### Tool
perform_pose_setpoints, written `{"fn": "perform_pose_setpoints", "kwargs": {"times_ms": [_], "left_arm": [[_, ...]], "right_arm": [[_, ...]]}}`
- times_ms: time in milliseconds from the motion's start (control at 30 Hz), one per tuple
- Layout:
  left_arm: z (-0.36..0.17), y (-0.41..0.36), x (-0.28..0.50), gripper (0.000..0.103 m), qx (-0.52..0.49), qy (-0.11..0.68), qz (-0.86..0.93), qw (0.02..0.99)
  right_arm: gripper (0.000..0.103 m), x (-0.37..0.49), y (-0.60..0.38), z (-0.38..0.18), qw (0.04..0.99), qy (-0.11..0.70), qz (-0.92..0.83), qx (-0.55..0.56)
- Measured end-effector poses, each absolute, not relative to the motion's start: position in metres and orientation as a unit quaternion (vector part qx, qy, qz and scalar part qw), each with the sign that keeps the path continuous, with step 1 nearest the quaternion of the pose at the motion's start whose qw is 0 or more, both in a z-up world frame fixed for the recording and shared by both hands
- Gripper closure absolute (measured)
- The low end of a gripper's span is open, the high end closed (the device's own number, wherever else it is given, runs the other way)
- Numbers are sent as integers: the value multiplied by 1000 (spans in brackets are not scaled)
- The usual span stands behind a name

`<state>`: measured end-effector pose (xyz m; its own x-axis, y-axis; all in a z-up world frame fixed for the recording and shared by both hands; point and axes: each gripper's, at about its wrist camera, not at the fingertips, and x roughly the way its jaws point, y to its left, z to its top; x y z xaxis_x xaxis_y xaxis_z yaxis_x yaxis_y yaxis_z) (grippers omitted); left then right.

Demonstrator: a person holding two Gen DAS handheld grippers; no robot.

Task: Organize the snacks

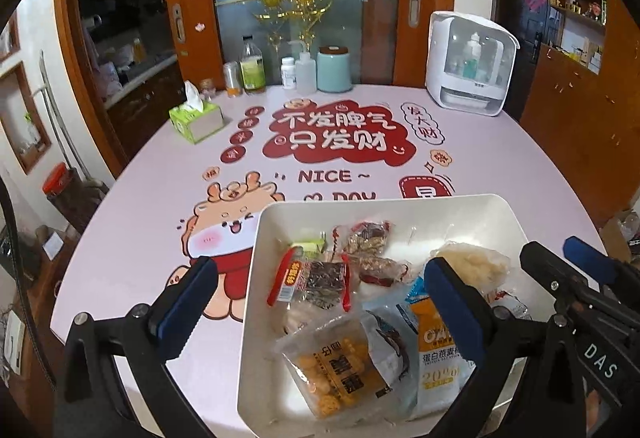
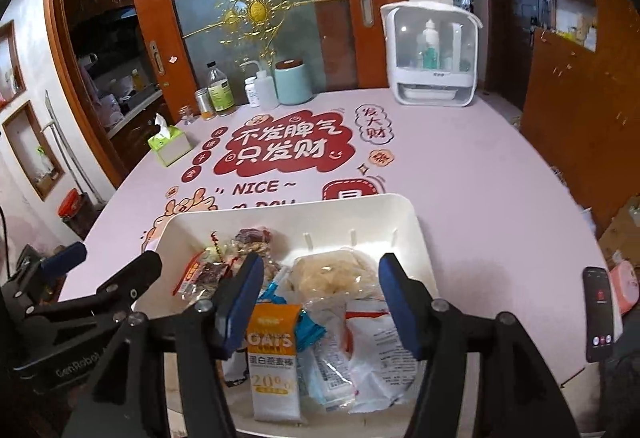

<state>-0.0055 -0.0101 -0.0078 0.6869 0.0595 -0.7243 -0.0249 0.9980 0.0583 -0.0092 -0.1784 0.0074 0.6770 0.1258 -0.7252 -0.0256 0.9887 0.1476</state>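
Note:
A white tray (image 1: pixel 400 204) (image 2: pixel 280 209) sits on the pink printed table and holds several snack packets. Among them are an orange-ball bag (image 1: pixel 336 370), an orange-and-white oat bar (image 1: pixel 436 354) (image 2: pixel 272 350), a pale puffed snack bag (image 1: pixel 476 262) (image 2: pixel 328 274), a red-edged seed packet (image 1: pixel 316 284) and a white wrapper (image 2: pixel 374 350). My left gripper (image 1: pixel 320 302) is open, one finger outside the tray's left wall and one above the snacks. My right gripper (image 2: pixel 322 302) hangs open above the oat bar and wrapper, gripping nothing.
At the table's far edge stand a green tissue box (image 1: pixel 196 118), bottles (image 1: pixel 253 68), a teal canister (image 1: pixel 334 68) and a white clear-fronted cabinet (image 1: pixel 470 64). A phone (image 2: pixel 600 322) lies at the table's right edge. Wooden doors and shelves surround the table.

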Motion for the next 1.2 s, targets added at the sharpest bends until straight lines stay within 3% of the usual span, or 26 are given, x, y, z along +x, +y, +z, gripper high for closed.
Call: {"fn": "perform_pose_setpoints", "kwargs": {"times_ms": [1200], "left_arm": [[-7,-16,-17,1,28,401,36,915]], "right_arm": [[37,-23,-179,17,924,381,3,41]]}}
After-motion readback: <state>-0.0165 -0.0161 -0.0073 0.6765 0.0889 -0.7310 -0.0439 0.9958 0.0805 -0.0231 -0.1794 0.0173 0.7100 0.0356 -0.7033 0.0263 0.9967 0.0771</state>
